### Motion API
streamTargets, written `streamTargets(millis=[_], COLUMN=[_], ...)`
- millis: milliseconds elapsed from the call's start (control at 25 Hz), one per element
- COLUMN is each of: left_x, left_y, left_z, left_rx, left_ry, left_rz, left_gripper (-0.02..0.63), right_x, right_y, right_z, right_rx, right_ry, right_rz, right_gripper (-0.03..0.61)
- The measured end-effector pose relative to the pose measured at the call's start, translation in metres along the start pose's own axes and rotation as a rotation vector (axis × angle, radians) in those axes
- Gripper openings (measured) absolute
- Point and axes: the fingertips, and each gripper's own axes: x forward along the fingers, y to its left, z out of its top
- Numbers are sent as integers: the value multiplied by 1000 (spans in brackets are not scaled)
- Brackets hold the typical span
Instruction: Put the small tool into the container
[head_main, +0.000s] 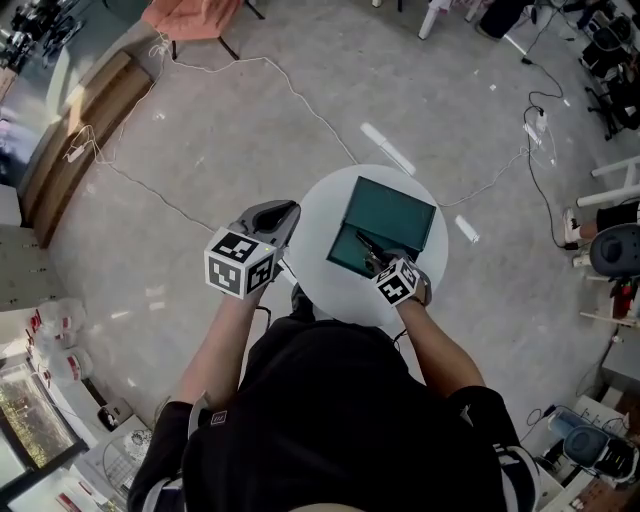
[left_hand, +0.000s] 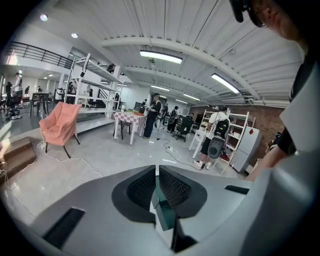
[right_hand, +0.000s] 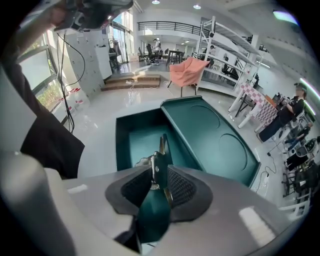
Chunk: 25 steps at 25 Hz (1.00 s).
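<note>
Grey concrete floor (head_main: 250, 120) of a big workshop hall, a white cable (head_main: 300, 100) trailing loose across it, a pink armchair (left_hand: 60, 125) off at the far side. Centre of the head view: a small round white worktop (head_main: 320, 275), with the person standing tight against its near edge.

On the worktop sits a teal container (head_main: 350, 250), rectangular, open, with its lid (head_main: 395, 212) folded back flat on the far side. The lid's inner face carries a shallow round recess and a rounded rectangular panel.

Right hand-held gripper (right_hand: 160, 172): over the near end of the container's tray, pointing down into it. Jaws parted, a clear wedge of teal showing between the pads lower down. The small tool (right_hand: 161, 150) stands upright between them, dark body with bright metal parts. It lies closer to the left-hand pad, and its tip pokes out ahead of the jaw ends above the tray floor. The pads are not pinching it: released. Whether the tip rests on the tray bottom I cannot tell. From the head view the tool (head_main: 368, 248) shows as a thin dark sliver just inside the tray's near right corner.

Left hand-held gripper (head_main: 280, 212): held at the worktop's left rim, apart from the container. Its own view shows the jaws clenched to a thin slit, with nothing gripped between them.
</note>
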Motion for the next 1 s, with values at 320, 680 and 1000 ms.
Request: streamTargets(millis=[320, 680, 1000], left_x=[14, 30, 45], left_y=[-15, -28, -68], left_z=[16, 28, 65], left_rx=[74, 193, 262], left_ry=[-11, -31, -108], left_rz=[-108, -253, -370], left_gripper=[28, 28, 28], right_x=[-16, -60, -172], right_y=[6, -9, -55], right_z=[-13, -11, 16], right_rx=[121, 233, 289], right_ry=[-18, -99, -303], right_rz=[-27, -195, -407], right_gripper=[143, 123, 118])
